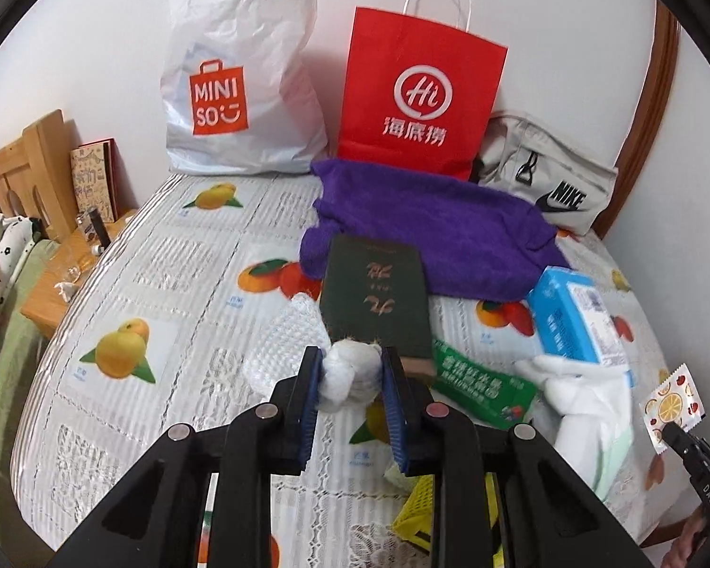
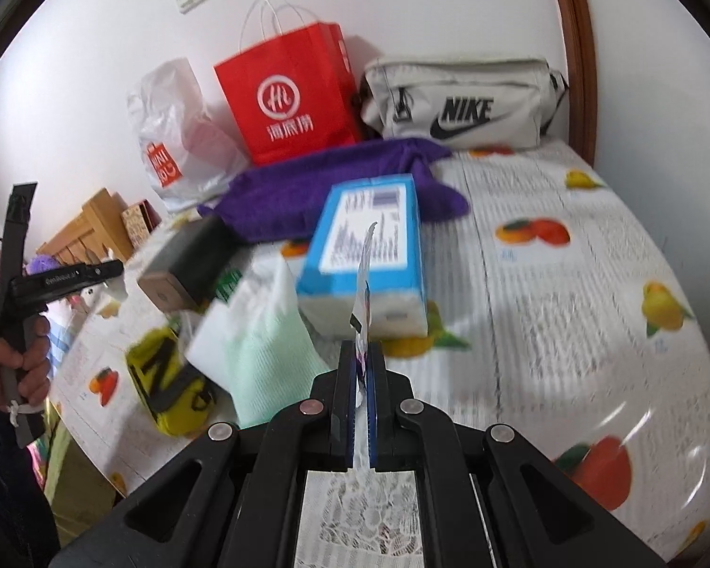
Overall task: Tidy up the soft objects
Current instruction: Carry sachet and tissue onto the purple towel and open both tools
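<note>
- Across the bed point(image 1: 132, 255), a fruit-print cover carries everything, with a white shopping bag point(image 1: 241, 80), a red paper bag point(image 1: 421, 94) and a grey sports bag point(image 1: 549, 175) standing along the wall.
- Just in front of the bags lies a purple towel point(image 1: 440, 232).
- A dark green book point(image 1: 374, 298) overlaps the towel's near edge.
- A blue tissue pack point(image 1: 577, 312) sits right of the book, touching a white and mint cloth point(image 1: 587, 412).
- The left gripper point(image 1: 350, 369) is closed on a small white fluffy toy point(image 1: 350, 374), above the bed.
- The right gripper point(image 2: 365, 364) pinches a thin fruit-print packet point(image 1: 672, 402), nearly closed.
</note>
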`<state>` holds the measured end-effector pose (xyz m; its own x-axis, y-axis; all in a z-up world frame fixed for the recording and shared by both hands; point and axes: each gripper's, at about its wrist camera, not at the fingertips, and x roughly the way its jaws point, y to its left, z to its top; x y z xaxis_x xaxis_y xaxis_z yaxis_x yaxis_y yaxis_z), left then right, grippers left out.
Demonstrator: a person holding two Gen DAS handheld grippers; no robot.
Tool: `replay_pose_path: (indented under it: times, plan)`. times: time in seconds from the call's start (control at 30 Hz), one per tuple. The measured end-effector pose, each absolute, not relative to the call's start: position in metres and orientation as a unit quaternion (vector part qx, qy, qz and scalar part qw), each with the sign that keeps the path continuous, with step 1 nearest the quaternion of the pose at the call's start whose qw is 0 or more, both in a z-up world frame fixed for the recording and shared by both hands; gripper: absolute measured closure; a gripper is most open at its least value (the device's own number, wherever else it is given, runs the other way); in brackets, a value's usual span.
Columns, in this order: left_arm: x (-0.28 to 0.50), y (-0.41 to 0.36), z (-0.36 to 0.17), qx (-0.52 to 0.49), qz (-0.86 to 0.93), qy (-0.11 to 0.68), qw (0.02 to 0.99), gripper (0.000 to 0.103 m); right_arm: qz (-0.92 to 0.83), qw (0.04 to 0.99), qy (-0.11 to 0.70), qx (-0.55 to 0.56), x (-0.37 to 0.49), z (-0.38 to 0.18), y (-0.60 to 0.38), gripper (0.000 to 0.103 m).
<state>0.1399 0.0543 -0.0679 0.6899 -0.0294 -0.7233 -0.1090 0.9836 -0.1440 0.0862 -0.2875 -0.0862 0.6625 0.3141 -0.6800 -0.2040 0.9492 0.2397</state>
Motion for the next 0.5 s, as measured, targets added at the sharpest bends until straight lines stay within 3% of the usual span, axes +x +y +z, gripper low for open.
replay_pose_path:
  times: [0.5]
  plan:
    - [0.163, 0.06, -0.034, -0.139, -0.054, 0.375, 0.915, 0.079, 0.177, 0.917, 0.356, 0.04, 0.142, -0.036, -0.25, 0.099]
